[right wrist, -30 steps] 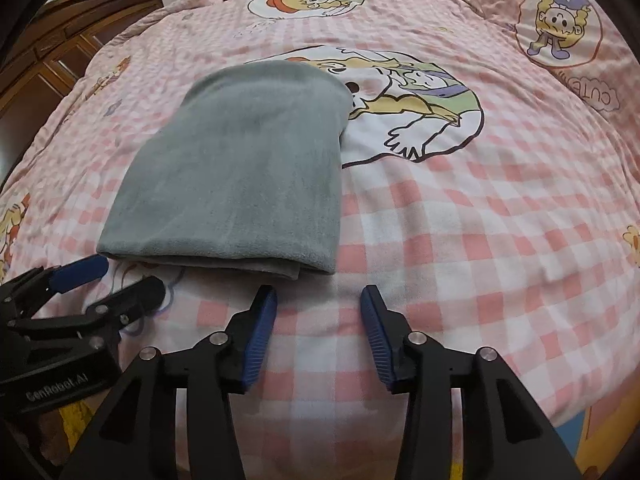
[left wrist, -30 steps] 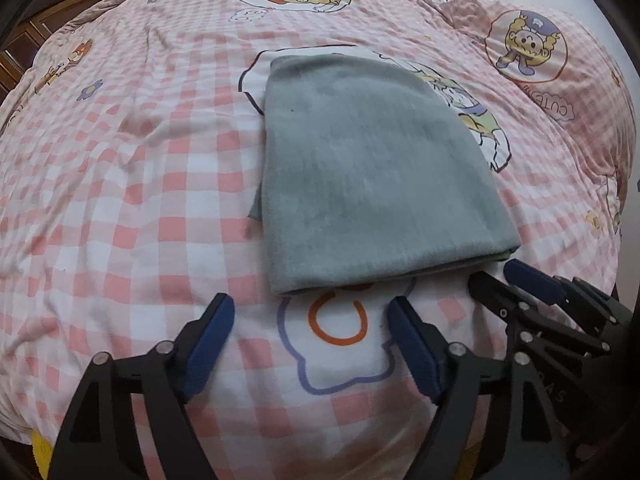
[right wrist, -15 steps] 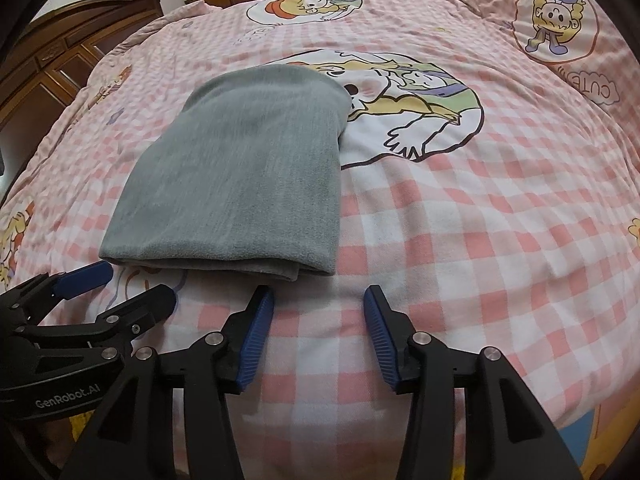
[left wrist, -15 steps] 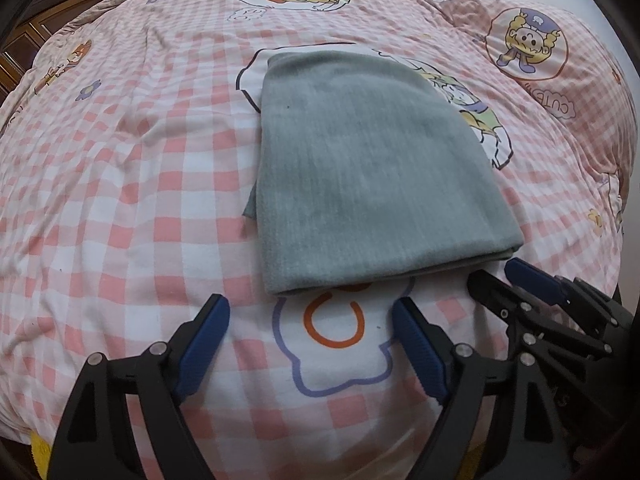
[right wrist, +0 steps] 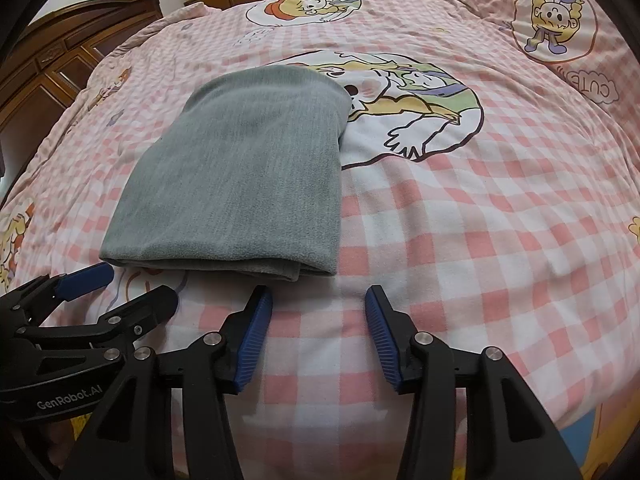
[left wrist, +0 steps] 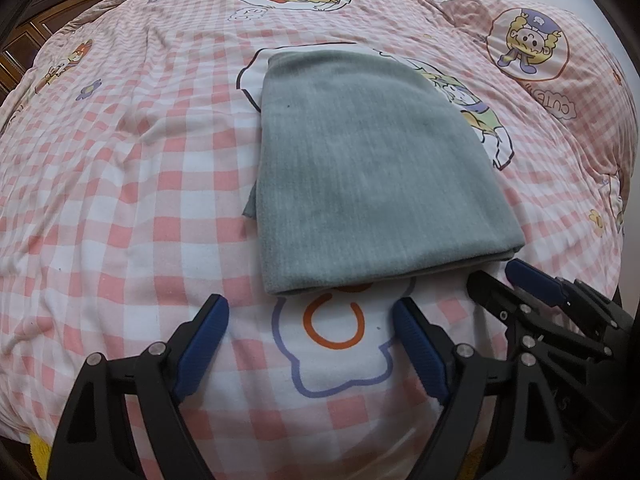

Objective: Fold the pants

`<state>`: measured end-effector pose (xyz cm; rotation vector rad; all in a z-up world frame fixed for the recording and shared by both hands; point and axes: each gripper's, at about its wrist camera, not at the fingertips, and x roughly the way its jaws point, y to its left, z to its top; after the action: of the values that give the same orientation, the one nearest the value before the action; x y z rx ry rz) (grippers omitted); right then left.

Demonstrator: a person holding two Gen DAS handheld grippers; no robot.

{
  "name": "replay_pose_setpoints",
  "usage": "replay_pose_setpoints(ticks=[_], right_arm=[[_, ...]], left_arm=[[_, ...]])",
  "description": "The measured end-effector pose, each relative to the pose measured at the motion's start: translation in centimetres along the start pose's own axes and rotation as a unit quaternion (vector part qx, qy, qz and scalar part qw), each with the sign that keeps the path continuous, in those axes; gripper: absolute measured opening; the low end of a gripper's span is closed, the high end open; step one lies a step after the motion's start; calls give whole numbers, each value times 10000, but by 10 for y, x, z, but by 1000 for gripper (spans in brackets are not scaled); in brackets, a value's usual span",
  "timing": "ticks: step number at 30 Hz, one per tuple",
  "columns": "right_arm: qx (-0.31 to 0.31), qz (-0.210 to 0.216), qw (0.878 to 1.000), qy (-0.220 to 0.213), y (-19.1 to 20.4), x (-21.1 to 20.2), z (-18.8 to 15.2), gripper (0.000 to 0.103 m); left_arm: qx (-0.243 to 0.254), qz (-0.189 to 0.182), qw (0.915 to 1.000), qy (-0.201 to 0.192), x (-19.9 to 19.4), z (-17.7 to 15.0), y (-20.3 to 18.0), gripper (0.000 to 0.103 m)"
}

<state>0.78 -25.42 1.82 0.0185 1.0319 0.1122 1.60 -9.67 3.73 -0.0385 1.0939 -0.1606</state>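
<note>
Little has changed over the last second. My left gripper [left wrist: 310, 342] hangs where it was, jaws wide apart and empty, just near of the pants [left wrist: 372, 172]. Those lie as before, a flat grey folded stack mid-bed [left wrist: 120, 208]. On the right, my right gripper [right wrist: 319, 332] is equally unmoved, jaws apart on nothing, just near of the stack's right corner. I judge the folding done, or at most one fold left.
</note>
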Motion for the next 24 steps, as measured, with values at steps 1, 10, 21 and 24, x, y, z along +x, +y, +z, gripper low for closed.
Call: replay_pose_setpoints(ticks=[1,10,21,24], right_arm=[[-1,-1,10000,1,0,0,0,50],[9,0,10000,-2,0,0,0,51],[8,0,10000,-3,0,0,0,52],[10,1,10000,-3,0,0,0,52]], left_arm=[[6,-1,10000,1,0,0,1,88],[-2,-6,10000,-14,1,0,2,88],[-17,-4,10000,-33,2,1,3,88],[-20,-4,10000,-34,2,1,3,88]])
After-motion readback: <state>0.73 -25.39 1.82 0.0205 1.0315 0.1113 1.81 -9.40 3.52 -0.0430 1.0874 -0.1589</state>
